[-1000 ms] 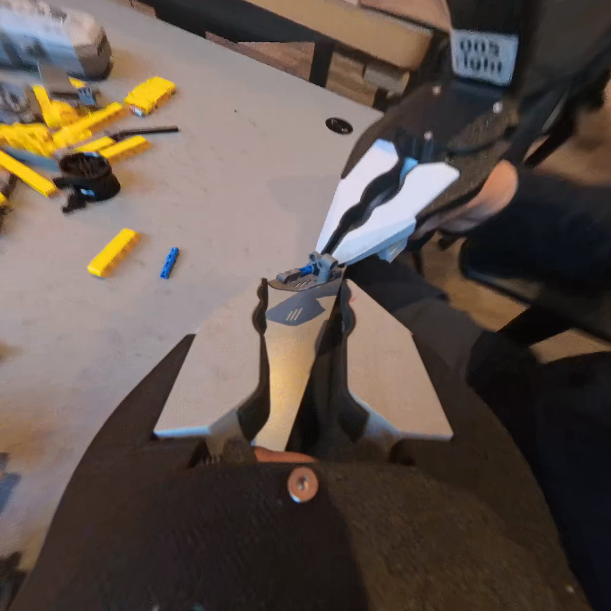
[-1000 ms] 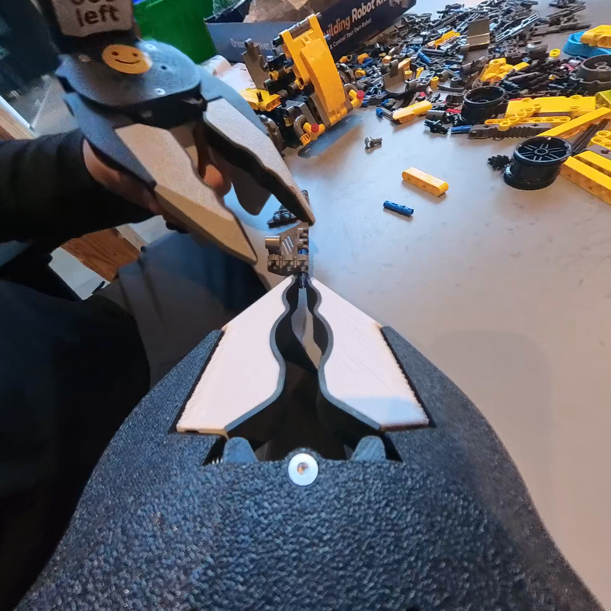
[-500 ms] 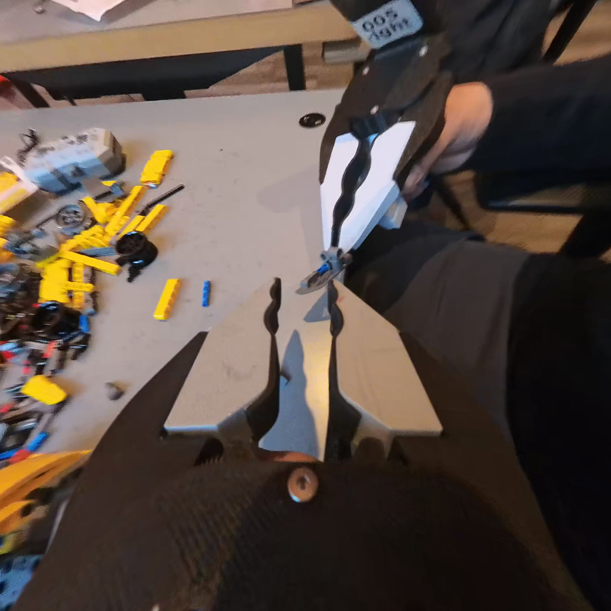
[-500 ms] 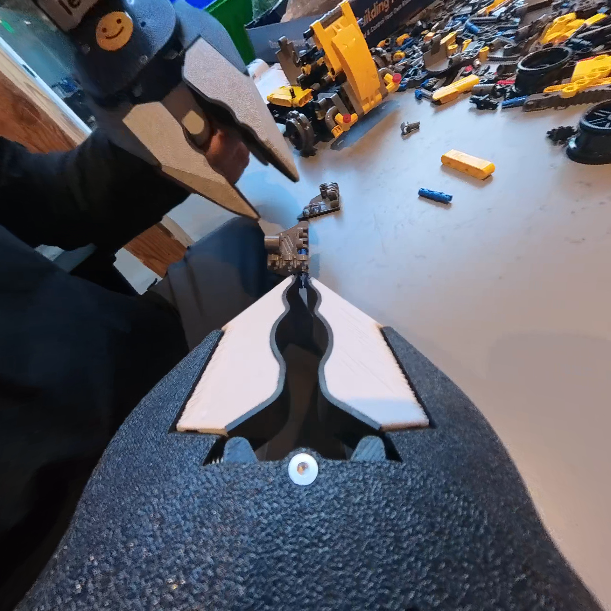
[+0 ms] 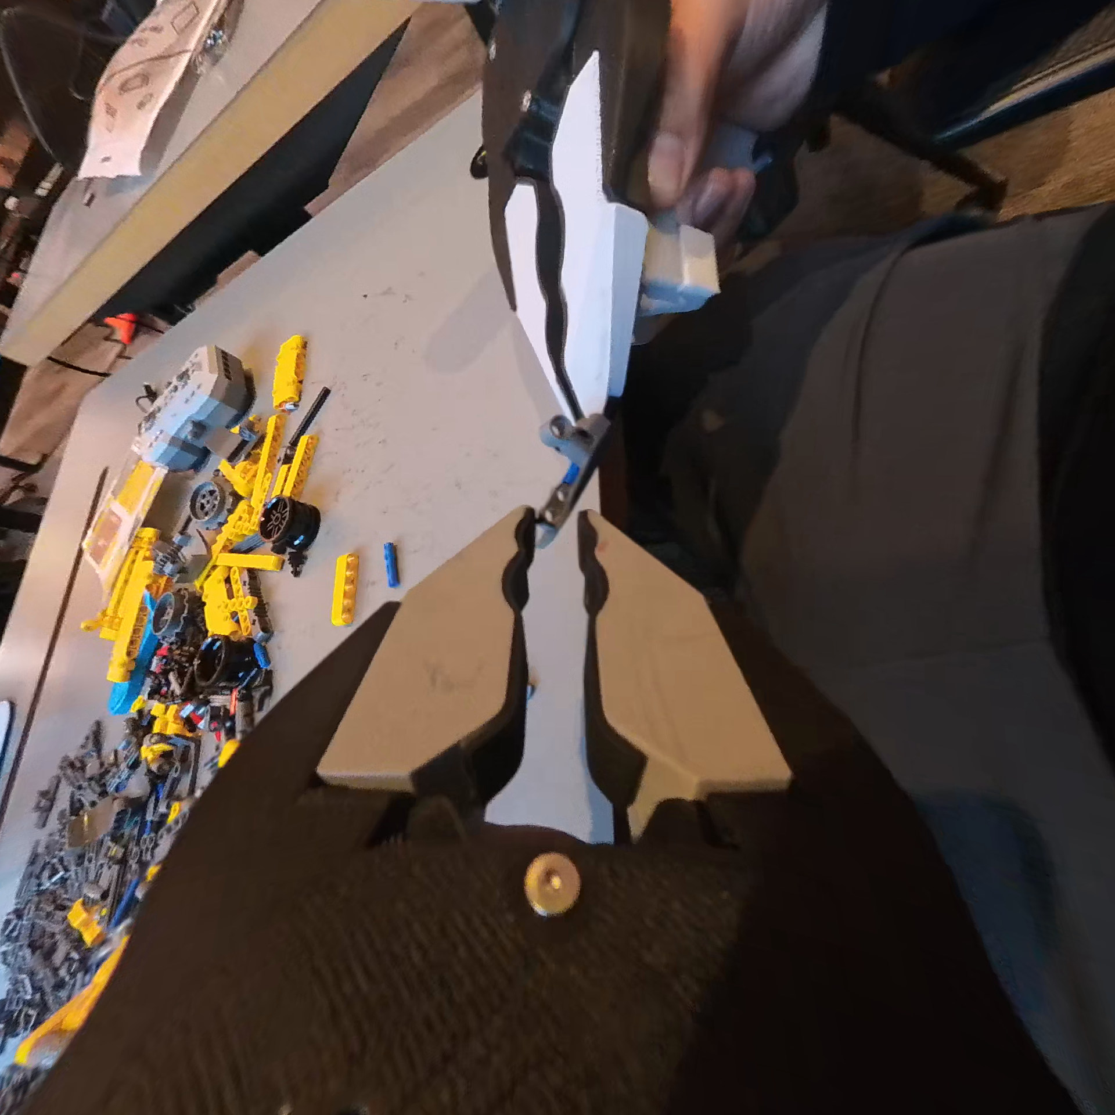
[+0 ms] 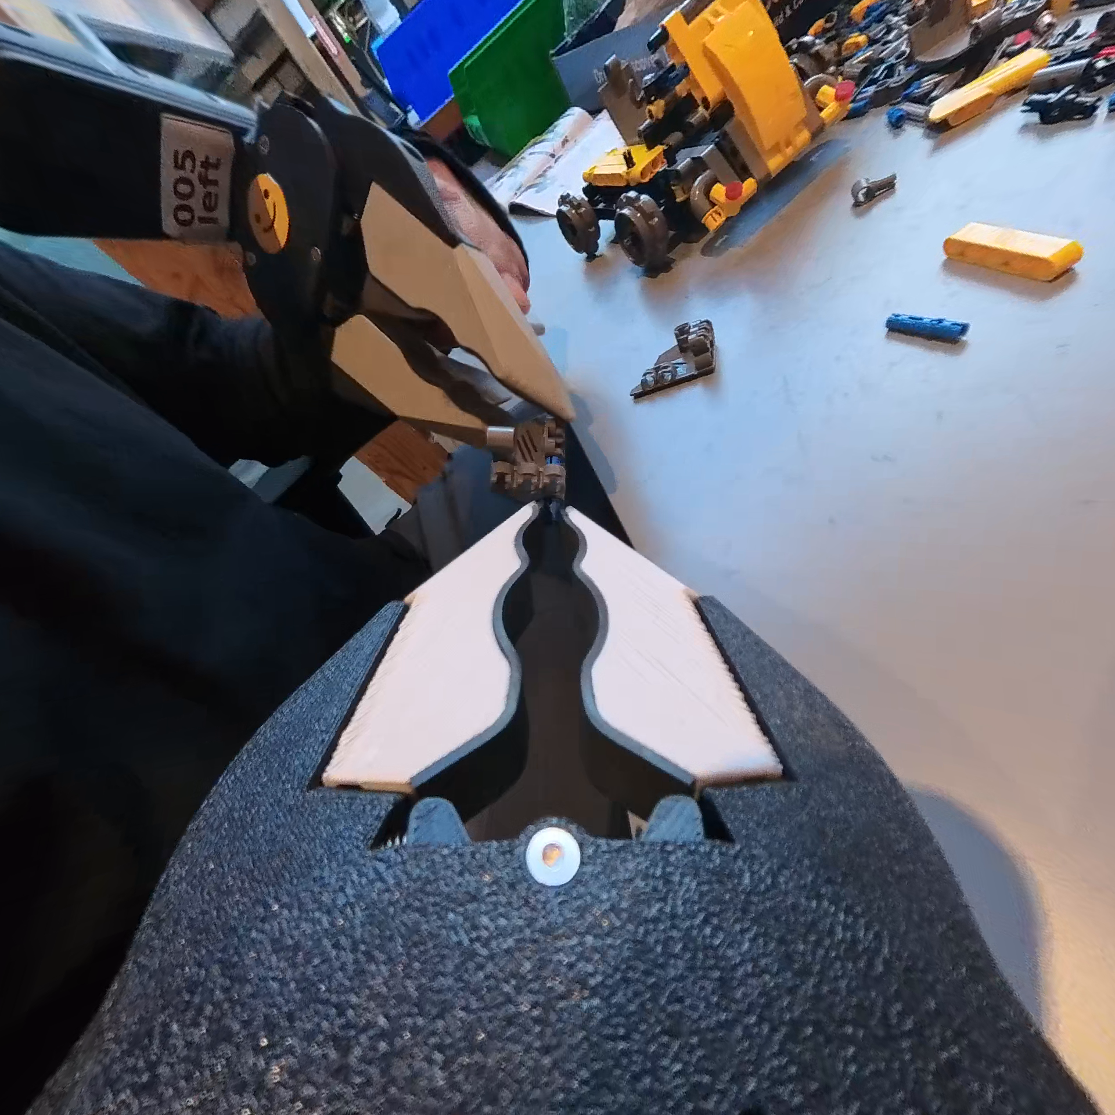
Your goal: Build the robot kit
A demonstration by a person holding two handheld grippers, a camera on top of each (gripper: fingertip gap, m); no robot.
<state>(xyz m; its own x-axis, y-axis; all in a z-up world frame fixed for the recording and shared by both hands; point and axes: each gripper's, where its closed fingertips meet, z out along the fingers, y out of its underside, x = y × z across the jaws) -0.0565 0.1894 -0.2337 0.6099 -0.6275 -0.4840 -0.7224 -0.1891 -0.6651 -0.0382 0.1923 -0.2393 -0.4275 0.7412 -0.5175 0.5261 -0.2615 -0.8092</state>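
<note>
My right gripper (image 6: 549, 510) is shut on a small grey assembly with a blue pin (image 6: 531, 458) and holds it in the air at the table's near edge. It also shows in the left wrist view (image 5: 576, 413), pointing down with the assembly (image 5: 570, 464) hanging from its tips. My left gripper (image 5: 555, 525) is open with a narrow gap. The assembly's lower end lies between its tips, against the left finger. In the right wrist view the left gripper (image 6: 528, 422) comes in from the upper left, its tips on either side of the assembly.
On the grey table (image 6: 844, 543) lie a dark grey triangular piece (image 6: 679, 362), a blue pin (image 6: 926, 329), a yellow beam (image 6: 1013, 250) and a yellow wheeled model (image 6: 712, 139). A pile of yellow and black parts (image 5: 199, 573) lies farther off. The person's lap (image 5: 905, 482) is beside the table edge. Both grippers' tips are close together, under 4 cm apart.
My left gripper drew away from the assembly half a second ago and is back at it, with its jaws closer together. The right gripper keeps its hold and has tilted.
</note>
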